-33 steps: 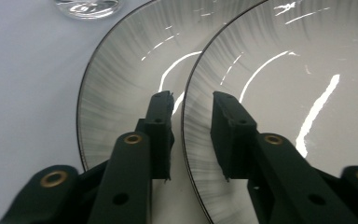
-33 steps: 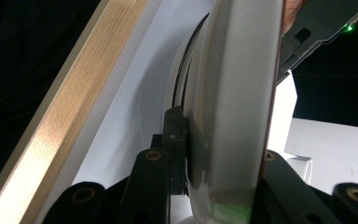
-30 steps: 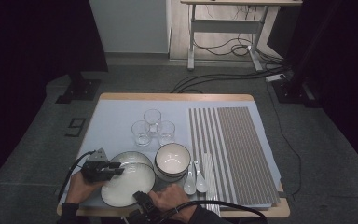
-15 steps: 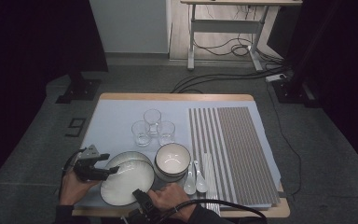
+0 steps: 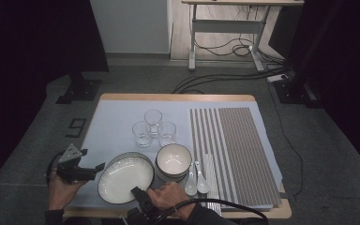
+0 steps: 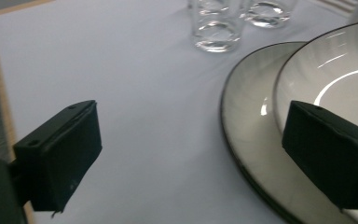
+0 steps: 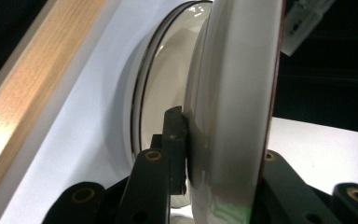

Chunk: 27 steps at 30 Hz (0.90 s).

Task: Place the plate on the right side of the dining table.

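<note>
Now, plate (image 5: 122, 176): glazed ceramic, stiff, heavy, slippery, breakable; hold at rim.
Right gripper (image 5: 138, 194): clamped on the near rim.
Left gripper (image 5: 93, 169): jaws just opened, nothing between.

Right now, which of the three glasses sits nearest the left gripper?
The front-left glass, closest to the left gripper; the other two glasses stand behind it and to its right.

A white plate (image 5: 122, 180) with a thin dark rim sits in a second, wider plate (image 5: 140, 158) of the same kind at the near left of the desk (image 5: 112, 117), on its pale blue cover. The upper plate's near edge is pinched by the right gripper (image 5: 138, 193), so it tilts slightly within the lower one. Both are empty and glossy, just beside a stack of bowls (image 5: 173, 160).
</note>
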Each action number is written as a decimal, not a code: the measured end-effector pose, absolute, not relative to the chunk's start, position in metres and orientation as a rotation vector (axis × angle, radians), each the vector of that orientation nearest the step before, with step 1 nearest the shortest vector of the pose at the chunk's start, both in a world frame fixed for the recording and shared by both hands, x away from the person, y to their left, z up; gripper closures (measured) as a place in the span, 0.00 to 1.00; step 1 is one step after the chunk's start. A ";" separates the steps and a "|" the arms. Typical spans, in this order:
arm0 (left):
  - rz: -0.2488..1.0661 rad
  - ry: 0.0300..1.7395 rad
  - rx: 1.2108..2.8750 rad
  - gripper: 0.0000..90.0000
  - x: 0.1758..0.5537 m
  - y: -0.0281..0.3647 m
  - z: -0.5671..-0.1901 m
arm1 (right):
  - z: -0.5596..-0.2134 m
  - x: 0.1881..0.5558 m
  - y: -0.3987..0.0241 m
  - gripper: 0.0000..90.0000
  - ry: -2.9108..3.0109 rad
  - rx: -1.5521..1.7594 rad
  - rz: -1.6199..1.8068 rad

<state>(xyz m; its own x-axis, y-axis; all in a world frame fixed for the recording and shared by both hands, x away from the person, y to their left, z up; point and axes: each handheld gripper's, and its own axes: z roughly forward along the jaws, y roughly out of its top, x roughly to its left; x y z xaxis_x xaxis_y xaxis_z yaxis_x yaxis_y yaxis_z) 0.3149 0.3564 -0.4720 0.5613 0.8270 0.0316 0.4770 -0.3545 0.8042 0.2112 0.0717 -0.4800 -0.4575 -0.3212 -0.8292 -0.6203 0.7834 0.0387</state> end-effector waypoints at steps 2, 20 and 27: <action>0.578 1.065 2.006 0.02 0.315 0.359 -0.474 | -0.480 0.211 0.072 0.85 2.075 -0.698 0.422; 0.546 1.236 2.122 0.00 0.318 0.372 -0.513 | -0.463 0.219 0.075 0.85 2.019 -0.671 0.435; 0.524 1.265 2.152 0.00 0.320 0.374 -0.523 | -0.459 0.222 0.074 0.85 2.002 -0.665 0.423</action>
<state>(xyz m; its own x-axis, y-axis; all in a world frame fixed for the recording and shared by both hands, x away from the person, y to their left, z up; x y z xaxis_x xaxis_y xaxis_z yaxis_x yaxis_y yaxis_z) 0.3201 0.3745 -0.5232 0.4724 0.8804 0.0414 0.6516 -0.3805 0.6563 0.2220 0.0740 -0.4592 -0.4007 -0.2808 -0.8721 -0.6095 0.7924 0.0248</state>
